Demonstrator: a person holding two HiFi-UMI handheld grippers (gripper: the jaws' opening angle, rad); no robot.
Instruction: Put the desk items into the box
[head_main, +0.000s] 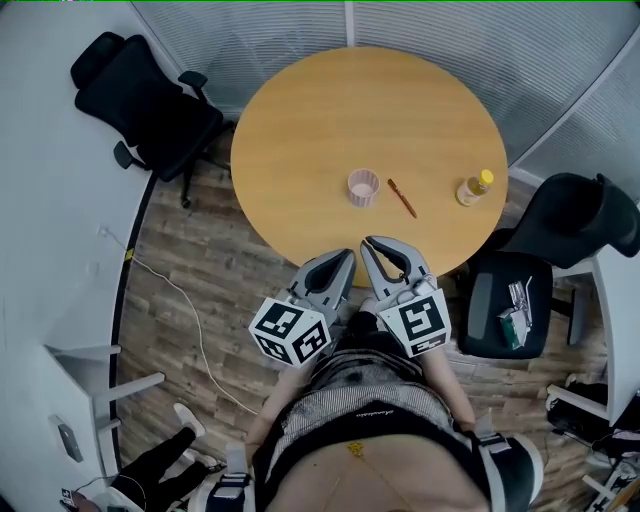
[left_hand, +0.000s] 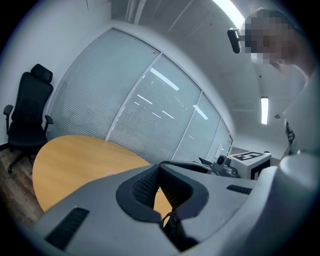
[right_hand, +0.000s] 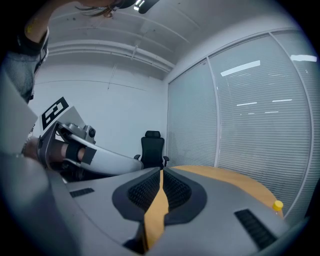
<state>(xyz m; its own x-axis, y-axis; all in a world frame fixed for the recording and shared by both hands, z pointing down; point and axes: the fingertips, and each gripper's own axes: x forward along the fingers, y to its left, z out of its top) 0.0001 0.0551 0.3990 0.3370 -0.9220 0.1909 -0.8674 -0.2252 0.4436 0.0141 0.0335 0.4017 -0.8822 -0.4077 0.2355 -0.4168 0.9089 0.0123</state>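
Note:
On the round wooden table stand a pink cup, a brown pen to its right, and a small yellow-capped bottle near the right rim. Both grippers hover side by side at the table's near edge, short of these items. The left gripper has its jaws together with nothing between them; in its own view the tips meet. My right gripper is likewise shut and empty, its pads nearly touching. The bottle's cap peeks past the right jaw.
A black office chair stands at the back left, and another chair at the right holds small items on its seat. A third black chair is behind it. Blinds-covered glass walls curve behind the table. A white cable runs across the wood floor.

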